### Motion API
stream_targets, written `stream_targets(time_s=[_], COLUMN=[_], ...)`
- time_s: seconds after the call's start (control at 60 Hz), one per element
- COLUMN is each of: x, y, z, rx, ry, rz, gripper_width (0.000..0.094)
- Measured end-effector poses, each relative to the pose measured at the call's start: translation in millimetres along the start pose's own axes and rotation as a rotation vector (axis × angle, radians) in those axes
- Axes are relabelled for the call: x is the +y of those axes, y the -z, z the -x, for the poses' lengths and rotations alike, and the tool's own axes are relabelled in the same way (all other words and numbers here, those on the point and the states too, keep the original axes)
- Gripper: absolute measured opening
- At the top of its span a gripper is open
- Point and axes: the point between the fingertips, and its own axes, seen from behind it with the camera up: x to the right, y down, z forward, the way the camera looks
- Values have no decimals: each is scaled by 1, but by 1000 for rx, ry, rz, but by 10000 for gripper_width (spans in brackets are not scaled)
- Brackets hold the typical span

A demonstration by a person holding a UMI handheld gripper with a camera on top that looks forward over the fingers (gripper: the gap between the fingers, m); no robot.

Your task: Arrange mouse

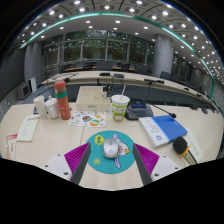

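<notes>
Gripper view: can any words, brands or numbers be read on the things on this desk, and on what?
None can be read.
Cup: green print, too small to read.
Booklet: printed lines, blurred.
Paper: coloured marks, no legible words.
Cans: labels too blurred.
Mouse, on the round teal mat between the open claw fingers: no visible logo.
</notes>
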Motion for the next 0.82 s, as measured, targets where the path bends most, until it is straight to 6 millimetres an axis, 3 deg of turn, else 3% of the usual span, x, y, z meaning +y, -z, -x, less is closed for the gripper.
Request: stream_targets(time_s=[0.133, 0.267, 0.417, 0.617, 0.817], x=[0, 18, 43, 68, 77], y=[85, 161, 224, 277, 298], z=[8, 16, 12, 7, 8], rx=[-30, -56, -43, -39, -42], ry=[-1, -3, 16, 11, 24], rz=[-28, -35, -44, -49, -63], gripper_width=[858, 858, 854, 858, 856])
